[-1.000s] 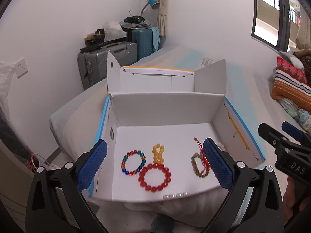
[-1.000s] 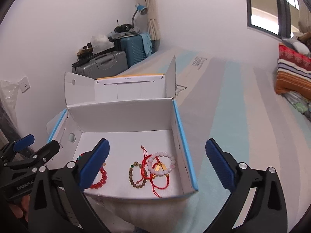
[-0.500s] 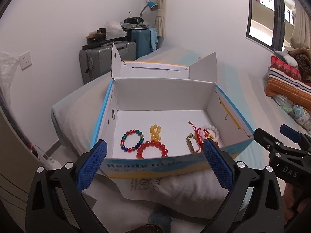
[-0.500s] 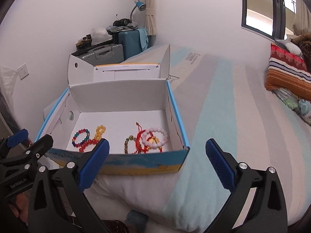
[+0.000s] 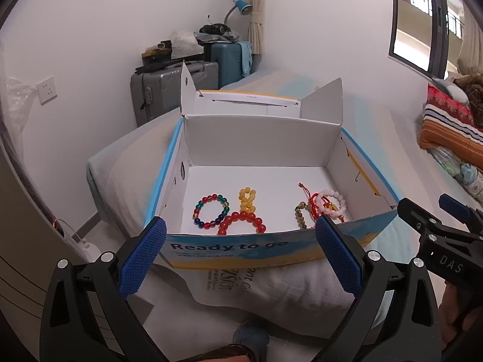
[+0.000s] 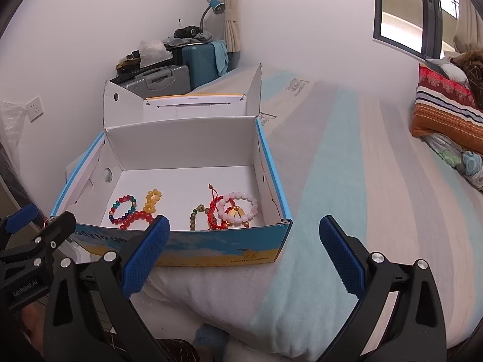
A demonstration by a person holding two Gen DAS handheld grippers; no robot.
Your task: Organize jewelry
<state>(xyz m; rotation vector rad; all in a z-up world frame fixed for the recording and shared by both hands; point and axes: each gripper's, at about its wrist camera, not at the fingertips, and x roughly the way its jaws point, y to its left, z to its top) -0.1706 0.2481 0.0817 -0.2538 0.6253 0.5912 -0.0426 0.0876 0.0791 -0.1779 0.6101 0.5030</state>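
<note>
Jewelry's all sitting in the open cardboard box (image 5: 265, 160) on the bed (image 6: 347, 157), lid flap standing up on the far side and the box's long axis running left to right across my view. Both my tools hang on the near side of the box front, wide open with nothing in them: left gripper (image 5: 240, 252) and right gripper (image 6: 241, 249).

Inside, going by size: the red bead bracelet (image 5: 241, 223) lies flat at the near wall, left of centre. Just left of it is the multicolor bead bracelet (image 5: 210, 211), also flat. Over on the right there's a pale pink bead bracelet (image 6: 239, 208) lying on top of a red cord bracelet (image 6: 215, 208), cord tail pointing to the far side. The olive bead bracelet (image 6: 194, 215) is partly hidden behind the front wall. The yellow bead bracelet (image 5: 247, 199) is squashed narrow, long axis running near to far, touching the red one.
</note>
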